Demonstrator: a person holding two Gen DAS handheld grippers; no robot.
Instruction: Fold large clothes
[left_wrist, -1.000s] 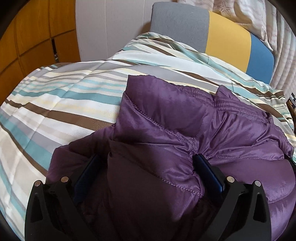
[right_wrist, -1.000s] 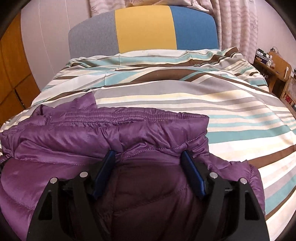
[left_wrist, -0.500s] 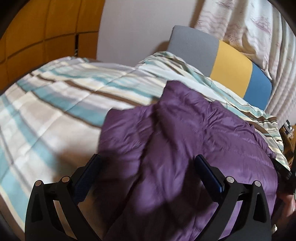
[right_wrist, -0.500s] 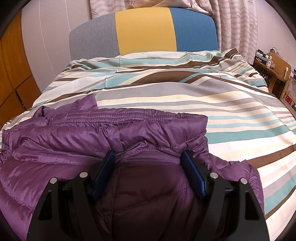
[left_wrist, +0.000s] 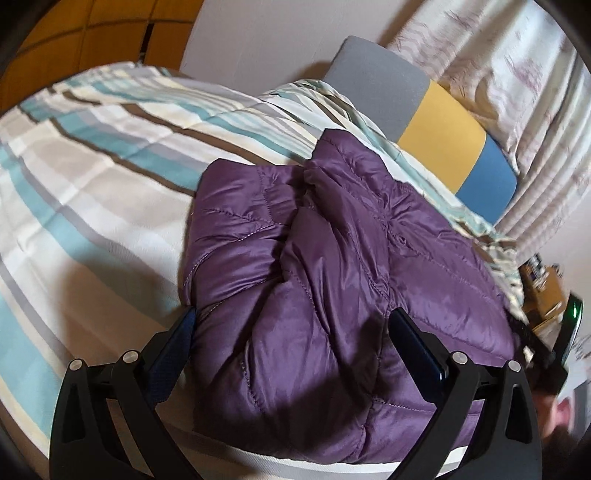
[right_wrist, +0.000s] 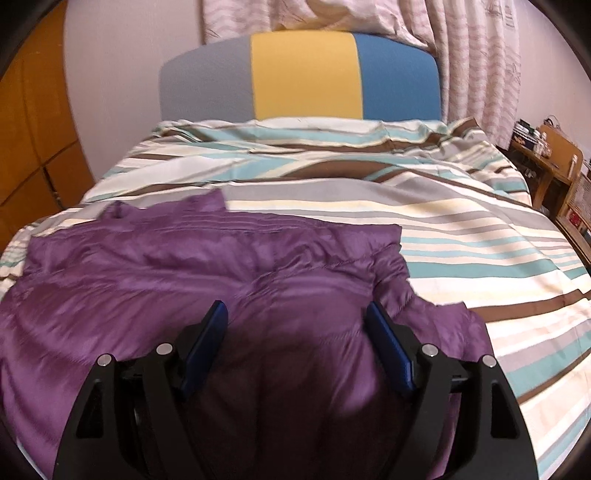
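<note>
I saw the purple puffer jacket (right_wrist: 207, 266) lying bunched on the striped duvet (right_wrist: 461, 221), at the bed's near end, six o'clock from the headboard (right_wrist: 303, 77). My left gripper (left_wrist: 291, 325) hung with jaws spread wide, pinching nothing. My right gripper (right_wrist: 295, 314) hung likewise, jaws apart above the jacket. No container showed.

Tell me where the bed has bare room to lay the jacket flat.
Free: the striped duvet between the purple jacket and the headboard, and the strip to the jacket's right, toward the shelves. Crowded: the near left part, where the jacket lies.
</note>
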